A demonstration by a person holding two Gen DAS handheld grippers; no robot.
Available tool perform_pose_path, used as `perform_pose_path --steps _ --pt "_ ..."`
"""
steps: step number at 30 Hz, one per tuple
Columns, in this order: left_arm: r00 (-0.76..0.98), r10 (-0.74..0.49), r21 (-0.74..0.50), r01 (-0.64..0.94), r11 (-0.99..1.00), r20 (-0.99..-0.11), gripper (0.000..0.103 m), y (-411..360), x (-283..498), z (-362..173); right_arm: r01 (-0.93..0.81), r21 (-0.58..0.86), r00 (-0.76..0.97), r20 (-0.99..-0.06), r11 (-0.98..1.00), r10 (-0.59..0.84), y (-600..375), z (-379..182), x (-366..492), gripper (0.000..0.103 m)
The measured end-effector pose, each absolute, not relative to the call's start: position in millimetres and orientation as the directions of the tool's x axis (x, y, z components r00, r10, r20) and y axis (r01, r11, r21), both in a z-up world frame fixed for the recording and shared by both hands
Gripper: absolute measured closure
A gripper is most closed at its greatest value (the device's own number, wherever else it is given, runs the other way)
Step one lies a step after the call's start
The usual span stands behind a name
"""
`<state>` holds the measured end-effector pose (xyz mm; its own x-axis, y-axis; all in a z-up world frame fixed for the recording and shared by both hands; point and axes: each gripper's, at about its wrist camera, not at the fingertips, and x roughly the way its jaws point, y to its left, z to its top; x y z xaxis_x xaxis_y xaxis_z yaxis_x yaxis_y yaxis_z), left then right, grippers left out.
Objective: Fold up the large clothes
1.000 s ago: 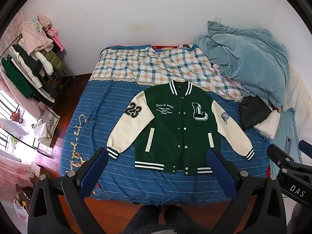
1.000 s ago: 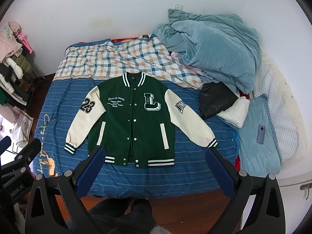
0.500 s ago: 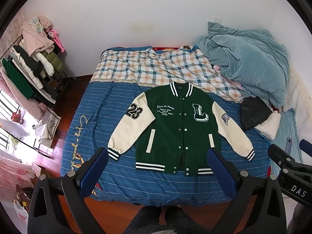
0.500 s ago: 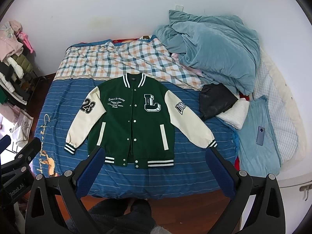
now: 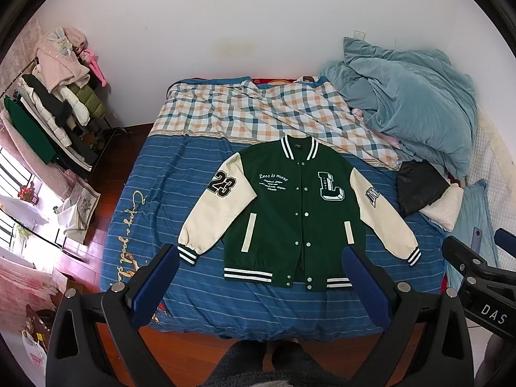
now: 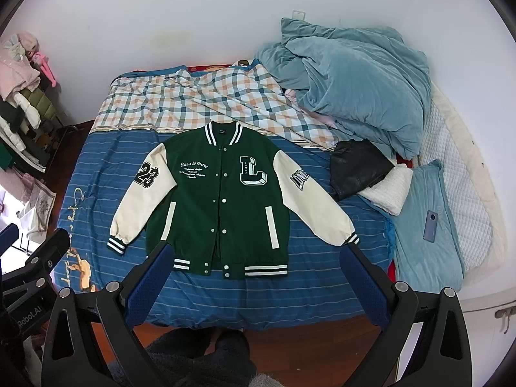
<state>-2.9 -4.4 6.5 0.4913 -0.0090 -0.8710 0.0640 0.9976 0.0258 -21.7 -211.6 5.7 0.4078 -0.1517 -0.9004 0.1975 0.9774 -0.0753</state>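
Broadly, the bed [image 5: 193, 213] fills both views, a blue duvet [image 6: 354, 74] heaped at its far right. Flat on the striped sheet lies the green varsity jacket [image 5: 290, 213], front up, sleeves angled outward. The left gripper [image 5: 261, 277] and right gripper [image 6: 254, 274] hover short of it, jaws wide, apparently empty.

The left gripper [image 5: 261, 277] is held up with its blue-padded fingers [image 5: 154, 285] spread wide apart and nothing between them. The right gripper [image 6: 254, 277] hangs at much the same height, its fingers [image 6: 362, 282] equally splayed and empty. Each shows at the edge of the other's view, side by side. The person's legs [image 6: 206, 358] show below.
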Motion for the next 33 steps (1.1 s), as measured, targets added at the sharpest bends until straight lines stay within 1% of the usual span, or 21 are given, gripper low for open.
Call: perform_pose_path --steps 30,33 --pt "0.500 -0.007 0.026 0.059 0.998 -0.866 0.000 -3.5 -3.9 10.0 0.197 -0.079 0.413 -0.897 0.977 -0.156 -208.0 6.4 -25.1 0.000" --pt "0.500 -0.009 0.024 0.060 0.998 -0.866 0.000 -3.1 -4.0 9.9 0.197 -0.079 0.414 -0.897 0.977 -0.156 -206.0 16.2 -22.2 0.000"
